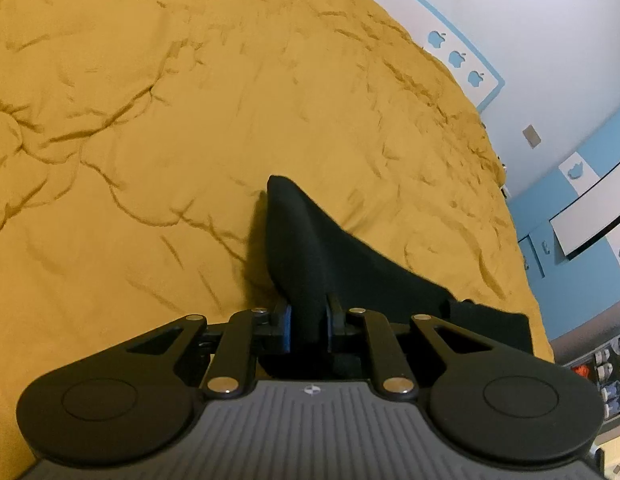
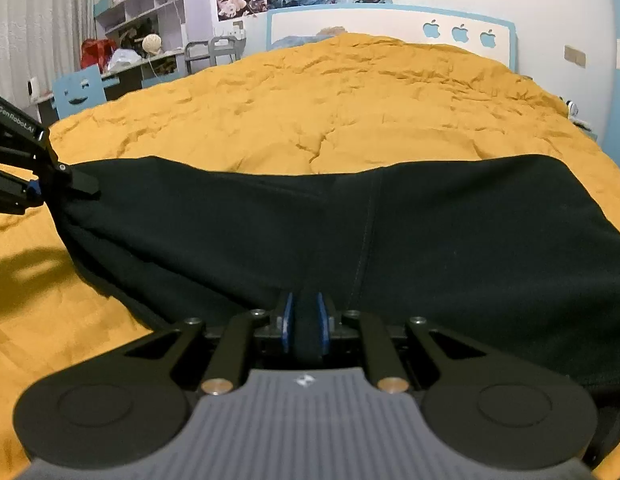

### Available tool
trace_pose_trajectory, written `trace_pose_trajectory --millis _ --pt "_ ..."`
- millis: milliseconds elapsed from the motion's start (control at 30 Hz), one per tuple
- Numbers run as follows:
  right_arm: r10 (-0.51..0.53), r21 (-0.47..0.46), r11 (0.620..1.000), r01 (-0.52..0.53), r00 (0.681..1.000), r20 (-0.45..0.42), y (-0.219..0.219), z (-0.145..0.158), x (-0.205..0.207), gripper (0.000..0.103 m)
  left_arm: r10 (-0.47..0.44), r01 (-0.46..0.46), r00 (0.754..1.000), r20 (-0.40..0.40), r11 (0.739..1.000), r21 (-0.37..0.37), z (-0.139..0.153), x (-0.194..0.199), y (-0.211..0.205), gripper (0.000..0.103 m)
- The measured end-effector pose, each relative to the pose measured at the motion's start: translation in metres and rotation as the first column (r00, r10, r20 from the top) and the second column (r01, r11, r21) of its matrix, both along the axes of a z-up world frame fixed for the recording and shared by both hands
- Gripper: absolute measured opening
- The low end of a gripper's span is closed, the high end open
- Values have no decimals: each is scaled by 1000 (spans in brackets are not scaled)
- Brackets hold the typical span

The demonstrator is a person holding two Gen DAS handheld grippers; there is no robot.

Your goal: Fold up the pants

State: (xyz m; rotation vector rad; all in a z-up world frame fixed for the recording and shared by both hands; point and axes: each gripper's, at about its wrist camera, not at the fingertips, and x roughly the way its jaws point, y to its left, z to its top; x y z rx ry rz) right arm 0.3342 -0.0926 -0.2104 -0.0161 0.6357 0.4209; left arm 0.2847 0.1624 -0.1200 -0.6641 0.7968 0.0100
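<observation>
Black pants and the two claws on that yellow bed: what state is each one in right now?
Black pants: spread across the bed, partly lifted, pinched at two places.
Left claw: shut on a fold of the pants.
Right claw: shut on the near edge of the pants.
Yellow bedspread: wrinkled, lying under the pants.

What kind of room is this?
Most likely a child's bedroom: a big bed with a mustard-yellow blanket, a blue headboard with apple shapes, and shelves with a desk along the wall.
</observation>
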Motion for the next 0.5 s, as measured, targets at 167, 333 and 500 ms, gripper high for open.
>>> trace_pose_trajectory --millis 167,333,500 --pt "5 102 995 -8 1000 31 -15 13 -9 19 -3 2 1000 21 999 33 18 3 -13 15" --pt "-19 123 992 9 997 76 -37 34 -17 20 -32 27 997 71 997 69 45 8 -40 15" --pt "-69 -50 996 74 992 105 -61 48 1 26 -67 53 991 118 991 119 71 11 -72 15"
